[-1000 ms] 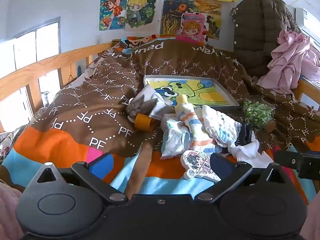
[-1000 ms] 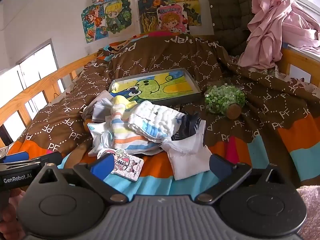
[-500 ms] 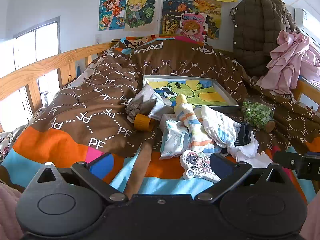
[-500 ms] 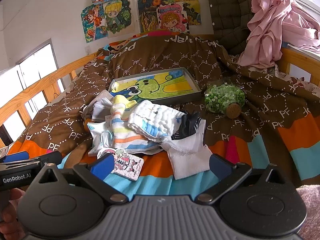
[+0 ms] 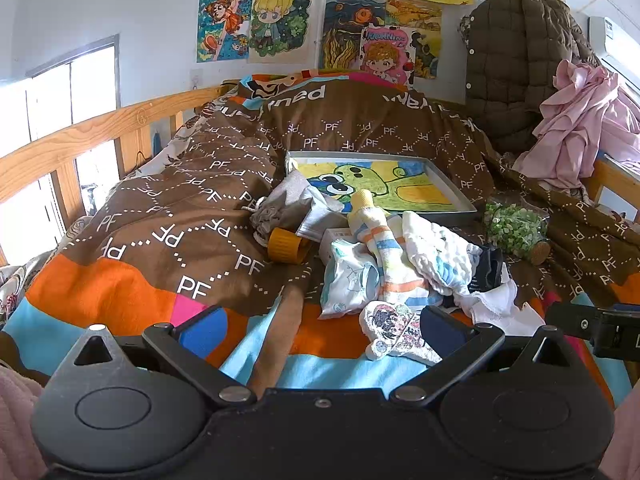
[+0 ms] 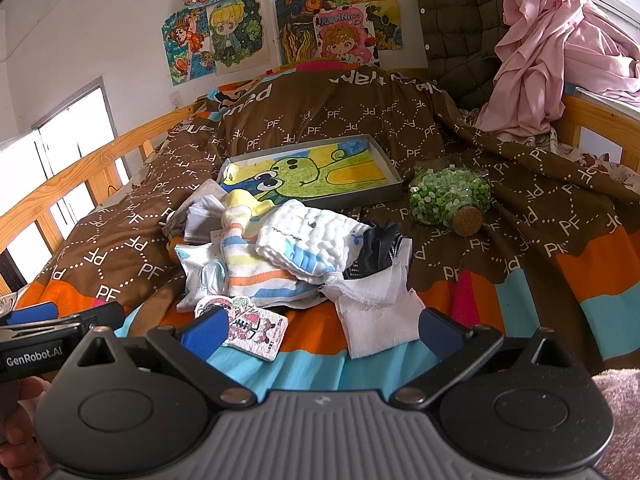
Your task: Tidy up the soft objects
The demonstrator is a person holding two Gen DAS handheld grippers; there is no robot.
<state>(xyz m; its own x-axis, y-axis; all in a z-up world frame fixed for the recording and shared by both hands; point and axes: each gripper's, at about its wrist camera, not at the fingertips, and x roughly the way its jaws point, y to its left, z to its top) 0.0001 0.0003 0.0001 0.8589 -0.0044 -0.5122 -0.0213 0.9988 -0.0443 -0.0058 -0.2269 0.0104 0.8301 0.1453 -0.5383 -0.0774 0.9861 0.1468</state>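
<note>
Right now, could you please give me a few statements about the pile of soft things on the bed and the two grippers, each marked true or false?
1. The left gripper is open and holds nothing. True.
2. The glass jar of green bits stands upright. False: it lies on its side, cork toward the camera.
3. The grey tray with the green cartoon drawing lies beyond the clothes pile. True.
4. The right gripper grips the white cloth. False: it is open, holding nothing.

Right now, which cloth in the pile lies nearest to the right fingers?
The plain white cloth: it spreads at the pile's front edge, reaching between the fingers, unlike the striped and quilted ones behind.
</note>
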